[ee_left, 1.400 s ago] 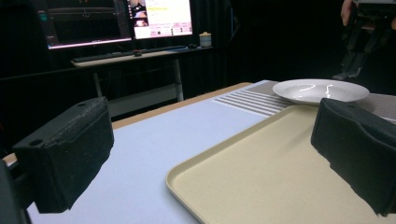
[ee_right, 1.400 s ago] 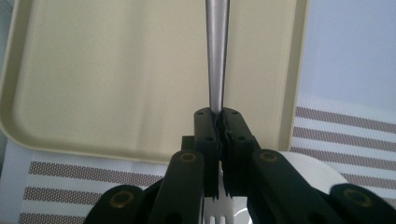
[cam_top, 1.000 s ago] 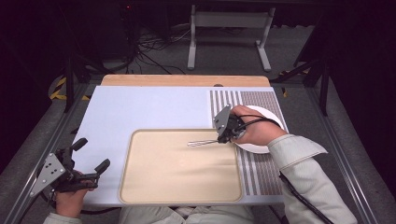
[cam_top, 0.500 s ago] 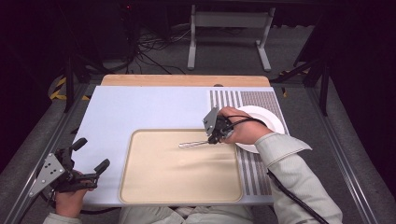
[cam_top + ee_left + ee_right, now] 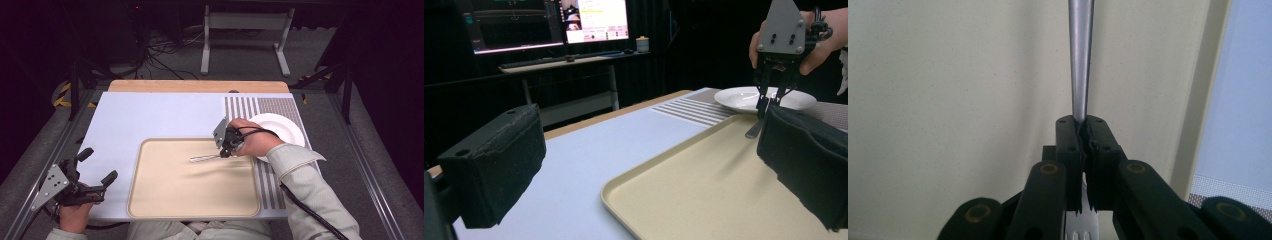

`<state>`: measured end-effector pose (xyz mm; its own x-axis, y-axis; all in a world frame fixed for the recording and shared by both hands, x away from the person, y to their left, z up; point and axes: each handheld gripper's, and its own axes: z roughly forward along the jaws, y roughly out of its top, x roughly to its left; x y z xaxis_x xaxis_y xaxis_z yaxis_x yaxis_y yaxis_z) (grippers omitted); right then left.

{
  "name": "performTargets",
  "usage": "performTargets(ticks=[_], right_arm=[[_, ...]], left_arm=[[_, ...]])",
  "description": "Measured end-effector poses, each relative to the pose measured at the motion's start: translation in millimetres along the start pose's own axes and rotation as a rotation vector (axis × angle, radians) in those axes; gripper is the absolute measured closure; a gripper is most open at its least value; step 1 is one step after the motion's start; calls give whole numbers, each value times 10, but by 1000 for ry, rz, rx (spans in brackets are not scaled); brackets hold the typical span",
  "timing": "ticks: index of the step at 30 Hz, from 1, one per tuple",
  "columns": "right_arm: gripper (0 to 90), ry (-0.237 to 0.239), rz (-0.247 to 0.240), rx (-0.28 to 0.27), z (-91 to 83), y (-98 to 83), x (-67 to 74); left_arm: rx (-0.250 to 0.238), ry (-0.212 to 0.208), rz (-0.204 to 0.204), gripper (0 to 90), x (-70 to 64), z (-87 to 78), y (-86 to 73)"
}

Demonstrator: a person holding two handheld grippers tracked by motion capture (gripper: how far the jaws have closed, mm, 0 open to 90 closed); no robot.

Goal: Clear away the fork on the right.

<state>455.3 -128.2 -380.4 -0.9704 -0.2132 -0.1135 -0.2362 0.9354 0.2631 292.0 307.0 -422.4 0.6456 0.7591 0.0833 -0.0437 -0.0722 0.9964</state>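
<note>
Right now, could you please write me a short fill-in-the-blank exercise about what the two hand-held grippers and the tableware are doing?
1. The right hand-held gripper is shut on a metal ____.
2. That utensil's handle hangs over the beige ____.
3. The left hand-held gripper has its jaws ____ and holds nothing.
4. The white plate, beside the tray, has ____ on it.

Missing words: fork; tray; open; nothing
</note>
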Motion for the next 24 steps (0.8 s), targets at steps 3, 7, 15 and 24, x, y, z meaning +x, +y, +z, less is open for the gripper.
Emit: performTargets(ticks=[3, 7, 15, 24], right_arm=[[865, 10, -5, 16, 38, 19, 5], [865, 17, -4, 20, 71, 22, -3], [864, 34, -6, 33, 161, 21, -13], [864, 49, -8, 50, 253, 15, -25]], left_arm=[[0, 1, -1, 0, 1, -2, 0], [1, -2, -3, 0, 3, 0, -1], [0, -4, 0, 0, 3, 2, 0], [1, -2, -1, 0, 2, -1, 0]])
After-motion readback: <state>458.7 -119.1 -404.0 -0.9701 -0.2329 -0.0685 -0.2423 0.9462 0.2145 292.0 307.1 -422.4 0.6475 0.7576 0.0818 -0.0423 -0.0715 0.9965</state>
